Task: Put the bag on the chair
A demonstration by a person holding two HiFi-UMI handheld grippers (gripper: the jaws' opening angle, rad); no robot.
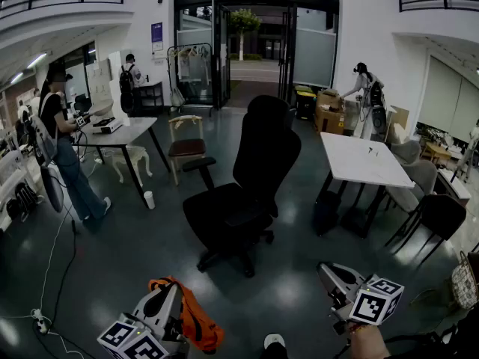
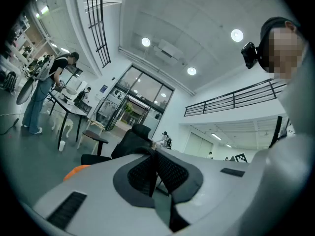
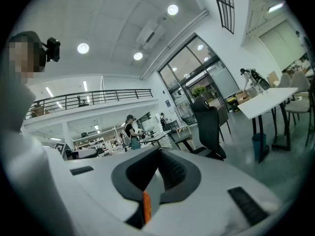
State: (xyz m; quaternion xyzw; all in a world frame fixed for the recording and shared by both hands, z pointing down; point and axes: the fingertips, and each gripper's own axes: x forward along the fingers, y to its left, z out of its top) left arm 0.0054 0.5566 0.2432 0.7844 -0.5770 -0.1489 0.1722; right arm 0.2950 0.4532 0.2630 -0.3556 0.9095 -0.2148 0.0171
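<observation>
Jaws pressed together on left gripper and right gripper; orange bag beside left gripper

The left gripper is closed, a black office chair beyond it and an orange bag at left.

Open floor lies ahead and to the left of the left claw; the bag hangs on its right. The black office chair stands straight ahead between both claws, seat bare. Ahead-right of the right claw, a white desk, a dark bin and chairs block passage. Bare floor runs between office chair and bin.
</observation>
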